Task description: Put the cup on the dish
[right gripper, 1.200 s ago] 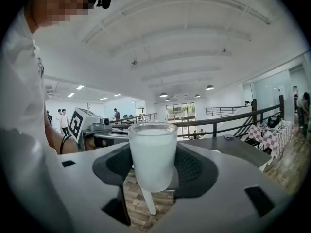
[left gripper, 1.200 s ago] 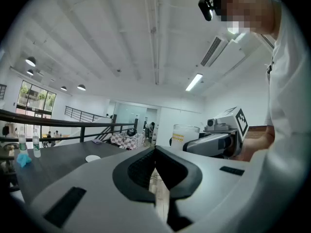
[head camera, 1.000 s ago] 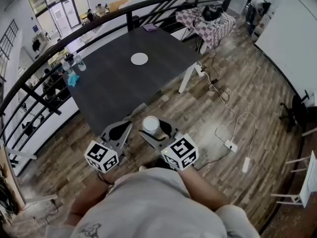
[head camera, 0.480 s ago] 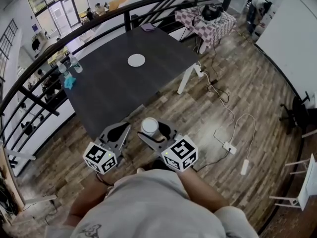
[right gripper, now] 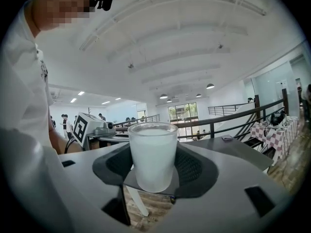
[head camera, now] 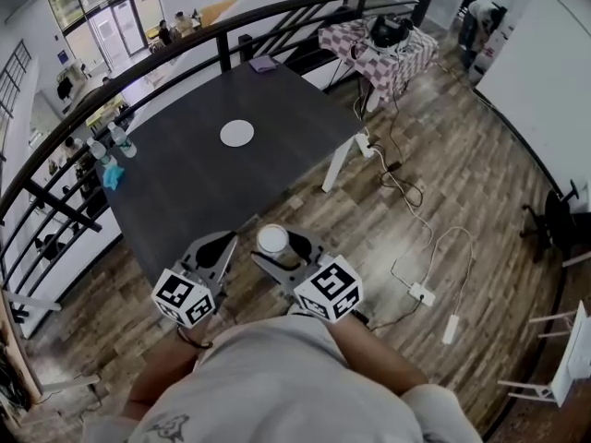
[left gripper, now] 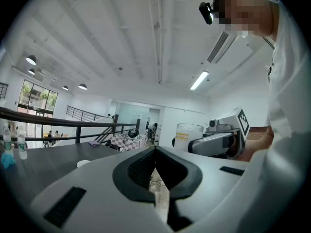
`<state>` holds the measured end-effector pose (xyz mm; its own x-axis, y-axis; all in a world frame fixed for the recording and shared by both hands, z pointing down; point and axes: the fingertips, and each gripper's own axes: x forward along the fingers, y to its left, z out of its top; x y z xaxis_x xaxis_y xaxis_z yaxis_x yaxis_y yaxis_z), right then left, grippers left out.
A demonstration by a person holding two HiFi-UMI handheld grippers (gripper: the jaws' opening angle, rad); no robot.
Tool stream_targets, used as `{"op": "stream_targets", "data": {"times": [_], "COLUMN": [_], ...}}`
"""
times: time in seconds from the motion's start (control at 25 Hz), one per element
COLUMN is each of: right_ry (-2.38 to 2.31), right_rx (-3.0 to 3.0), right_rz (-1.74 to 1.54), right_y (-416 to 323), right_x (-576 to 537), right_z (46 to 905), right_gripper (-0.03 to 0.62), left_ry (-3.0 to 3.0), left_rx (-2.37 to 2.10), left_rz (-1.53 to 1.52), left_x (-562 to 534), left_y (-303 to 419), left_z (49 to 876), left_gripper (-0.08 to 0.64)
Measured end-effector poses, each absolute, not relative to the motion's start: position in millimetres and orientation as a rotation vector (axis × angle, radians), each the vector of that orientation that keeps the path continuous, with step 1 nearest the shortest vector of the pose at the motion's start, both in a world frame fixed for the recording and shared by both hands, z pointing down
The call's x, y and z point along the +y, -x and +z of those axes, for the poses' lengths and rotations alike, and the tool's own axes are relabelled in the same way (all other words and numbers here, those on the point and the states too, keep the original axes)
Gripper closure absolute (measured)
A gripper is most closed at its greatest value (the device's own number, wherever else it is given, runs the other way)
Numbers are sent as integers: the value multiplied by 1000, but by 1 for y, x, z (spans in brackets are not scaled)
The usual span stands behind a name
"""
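A frosted white cup (head camera: 272,239) stands upright between the jaws of my right gripper (head camera: 279,247), which is shut on it; in the right gripper view the cup (right gripper: 152,154) fills the middle. My left gripper (head camera: 220,244) is beside it on the left, shut with nothing in it; its tips (left gripper: 155,148) meet. Both hover over the wooden floor, just short of the near corner of the dark table (head camera: 185,201). A small white dish (head camera: 237,133) lies flat at the table's middle, far ahead of the cup. The dish (left gripper: 83,163) also shows low in the left gripper view.
Two bottles (head camera: 120,139) and a teal cloth (head camera: 112,175) sit at the table's left edge, a purple item (head camera: 262,64) at its far corner. A black railing (head camera: 277,12) runs behind. A checkered table (head camera: 379,40) stands at the back right. Cables and a power strip (head camera: 420,293) lie on the floor.
The table and dish have slid down and left in the head view, so I stand closer to the table. Both grippers keep their pose, the cup still held.
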<state>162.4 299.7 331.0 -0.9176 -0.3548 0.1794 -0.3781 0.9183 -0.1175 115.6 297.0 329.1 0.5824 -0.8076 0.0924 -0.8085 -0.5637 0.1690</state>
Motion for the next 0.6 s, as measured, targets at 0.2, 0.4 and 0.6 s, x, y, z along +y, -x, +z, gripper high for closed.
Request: {"op": "stream_targets", "data": {"times": [0.2,0.4,0.6], "right_ry": [-488,-483,-506], "right_rx": [-2924,-2918,-2901], "right_rz": [229,234,260], "right_y": [-184,-201,-212], "right_x": [269,238,207], "right_z": [330,328,335], "right_gripper": [328,328,328], "left_ry": [-2587,-2553,-2567], "left_rx": [-1371,-1393,-1379], "left_rz": [-2,-8,2], "left_x": [265,232,198], "left_y": [-132,-141,-149], "left_z": [339,342,343], "left_gripper": [552,552,552]}}
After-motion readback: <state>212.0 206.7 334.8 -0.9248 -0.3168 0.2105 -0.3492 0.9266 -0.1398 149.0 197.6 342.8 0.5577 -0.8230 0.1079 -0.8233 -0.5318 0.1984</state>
